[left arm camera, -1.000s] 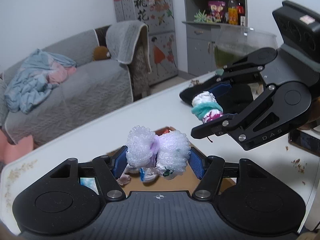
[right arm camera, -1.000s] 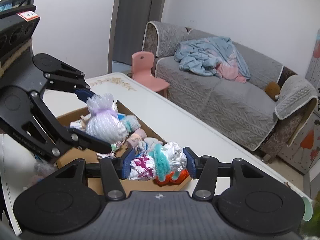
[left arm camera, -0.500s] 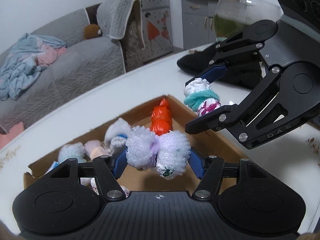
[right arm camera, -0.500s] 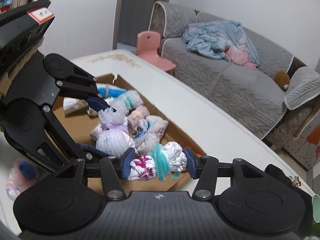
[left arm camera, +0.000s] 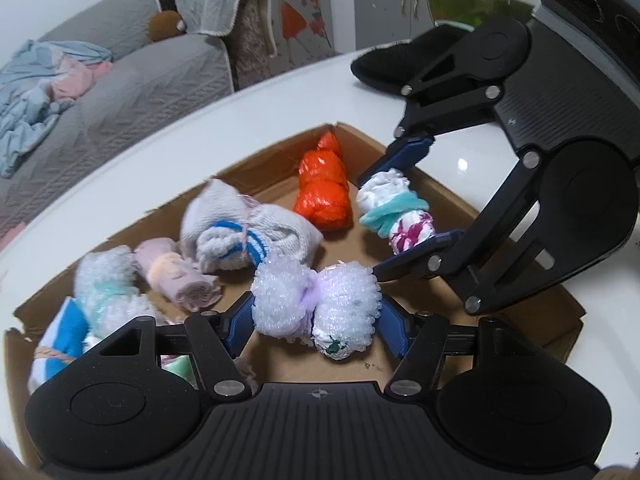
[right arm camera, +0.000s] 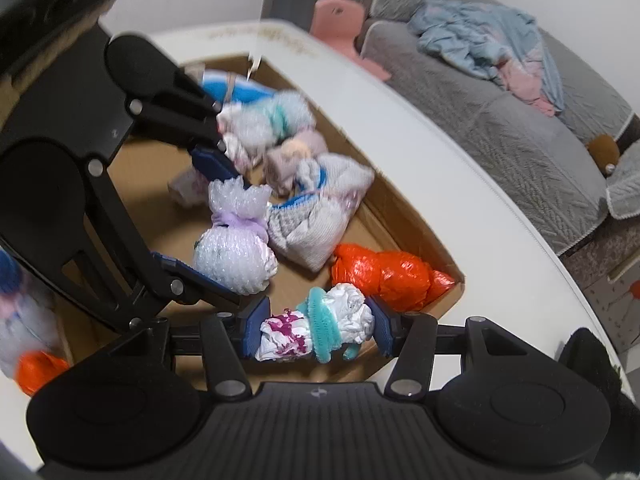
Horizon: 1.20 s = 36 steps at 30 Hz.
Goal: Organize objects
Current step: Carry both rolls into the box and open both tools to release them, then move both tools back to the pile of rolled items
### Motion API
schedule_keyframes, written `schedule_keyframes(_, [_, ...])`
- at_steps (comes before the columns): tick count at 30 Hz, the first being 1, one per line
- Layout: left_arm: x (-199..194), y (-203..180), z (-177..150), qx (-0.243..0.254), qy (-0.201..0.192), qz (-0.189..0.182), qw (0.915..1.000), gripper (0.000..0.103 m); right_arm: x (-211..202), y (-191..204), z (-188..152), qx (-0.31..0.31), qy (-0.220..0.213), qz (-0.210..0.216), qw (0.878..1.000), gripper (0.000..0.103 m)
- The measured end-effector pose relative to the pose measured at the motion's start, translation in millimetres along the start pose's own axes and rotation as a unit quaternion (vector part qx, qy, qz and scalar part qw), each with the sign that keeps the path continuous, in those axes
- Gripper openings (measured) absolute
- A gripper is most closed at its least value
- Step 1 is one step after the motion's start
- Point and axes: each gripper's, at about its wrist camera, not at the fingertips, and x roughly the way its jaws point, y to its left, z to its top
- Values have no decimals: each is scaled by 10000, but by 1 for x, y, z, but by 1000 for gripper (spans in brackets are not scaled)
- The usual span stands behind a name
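Note:
My left gripper (left arm camera: 316, 320) is shut on a white bubble-wrap bundle tied with a purple band (left arm camera: 316, 310), which also shows in the right wrist view (right arm camera: 236, 240). My right gripper (right arm camera: 316, 330) is shut on a white and magenta bundle with a teal band (right arm camera: 320, 328), which also shows in the left wrist view (left arm camera: 394, 210). Both bundles hang over the open cardboard box (left arm camera: 520, 300). In the box lie an orange bundle (left arm camera: 322, 186), a grey and blue sock bundle (left arm camera: 244, 228), a pink roll (left arm camera: 176, 276) and several others.
The box sits on a white table (left arm camera: 200, 128). A black cloth (left arm camera: 384, 64) lies on the table beyond the box. A grey sofa (right arm camera: 500, 120) with blue clothes and a pink chair (right arm camera: 340, 20) stand past the table. Loose bundles (right arm camera: 24, 344) lie outside the box at left.
Both grippers have tilted down and moved over the box, still holding their bundles. The box contents have come into full view.

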Motion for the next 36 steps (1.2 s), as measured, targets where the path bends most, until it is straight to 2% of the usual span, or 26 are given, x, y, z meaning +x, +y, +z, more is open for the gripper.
schedule_keyframes(6, [10, 1, 1, -44, 53, -108, 9999, 71, 4, -1, 0, -259, 194, -77, 9994, 52])
schedule_keyframes(9, [10, 2, 0, -119, 67, -173, 9998, 75, 4, -3, 2, -285, 180, -152, 9993, 62])
schedule_keyframes(13, [8, 1, -3, -148, 112, -168, 9997, 80, 3, -2, 4, -374, 182, -199, 9989, 68])
schedule_keyframes(18, [3, -2, -3, -156, 144, -137, 9997, 84, 0, 1, 3, -434, 187, -206, 9987, 72])
schedule_keyframes(27, [-2, -2, -5, -247, 164, -116, 9995, 86, -3, 5, 6, -421, 199, -254, 9986, 73])
schedule_keyframes(36, [-34, 6, -15, -496, -113, -50, 9987, 88, -20, 9, 2, -259, 30, -279, 9993, 79])
